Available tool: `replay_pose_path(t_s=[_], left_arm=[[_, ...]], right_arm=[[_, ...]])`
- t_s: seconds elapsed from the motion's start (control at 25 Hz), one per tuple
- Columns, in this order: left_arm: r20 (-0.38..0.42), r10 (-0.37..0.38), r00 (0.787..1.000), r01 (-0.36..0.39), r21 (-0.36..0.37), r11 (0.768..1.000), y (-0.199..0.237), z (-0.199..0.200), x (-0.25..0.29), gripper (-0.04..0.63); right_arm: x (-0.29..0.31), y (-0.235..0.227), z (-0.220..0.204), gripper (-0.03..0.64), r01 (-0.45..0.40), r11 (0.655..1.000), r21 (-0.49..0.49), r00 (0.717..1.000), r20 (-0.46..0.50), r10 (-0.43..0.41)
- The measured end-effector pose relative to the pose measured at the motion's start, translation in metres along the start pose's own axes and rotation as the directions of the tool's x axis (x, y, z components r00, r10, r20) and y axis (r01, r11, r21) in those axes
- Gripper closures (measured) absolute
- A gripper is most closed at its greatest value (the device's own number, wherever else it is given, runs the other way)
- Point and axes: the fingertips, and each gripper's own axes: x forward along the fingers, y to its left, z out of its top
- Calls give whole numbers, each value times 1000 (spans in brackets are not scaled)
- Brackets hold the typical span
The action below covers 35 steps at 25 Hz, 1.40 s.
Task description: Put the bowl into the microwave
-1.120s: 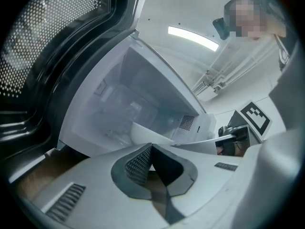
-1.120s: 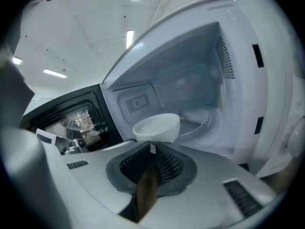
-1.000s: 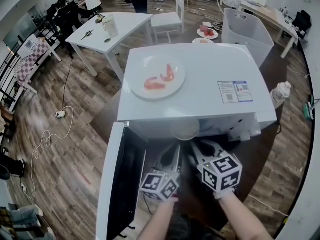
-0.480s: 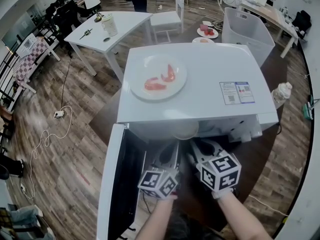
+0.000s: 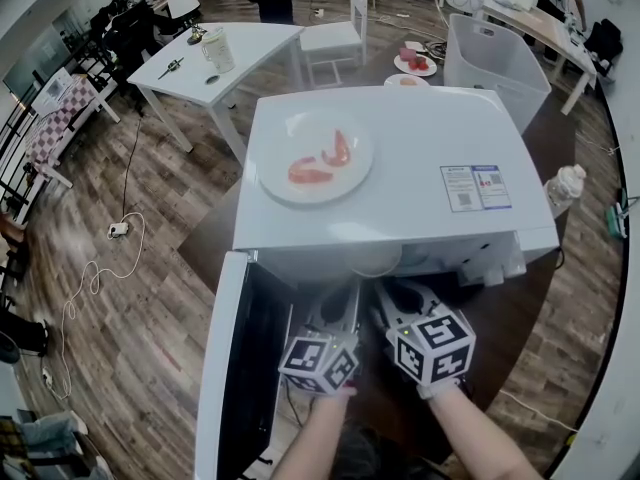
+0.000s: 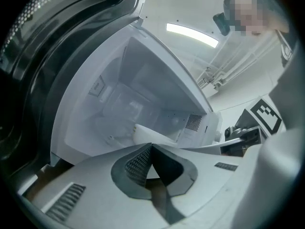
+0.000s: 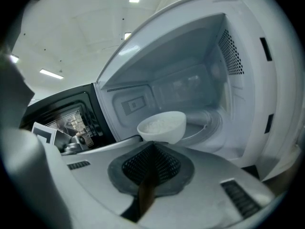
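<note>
Bowl point(image 7: 162, 124) partly inside open microwave point(image 5: 400, 183). Left gripper point(image 6: 151, 148) and right gripper point(image 7: 153, 146) jaws pressed together, tips at bowl. Probably left: seating it deeper.

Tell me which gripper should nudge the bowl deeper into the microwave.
Right, likely. The right gripper, jaws shut, sits just behind the bowl, turntable straight ahead; the left gripper sees only the bowl's edge.

plate point(image 5: 310, 131): white, red pieces on it, ahead of left gripper point(image 5: 343, 298)
bin point(image 5: 500, 68): pale, far ahead-right
bottle point(image 5: 563, 186): clear, right
table point(image 5: 250, 46): white, far ahead-left
</note>
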Motion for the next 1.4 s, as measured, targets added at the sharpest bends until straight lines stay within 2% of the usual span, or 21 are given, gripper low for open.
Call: replay_pose_path(t_s=[1.4], left_arm=[[-44, 10, 999, -10, -2, 1000, 10, 4, 32, 583]], right_arm=[[23, -26, 15, 614, 48, 994, 97, 997, 47, -53]])
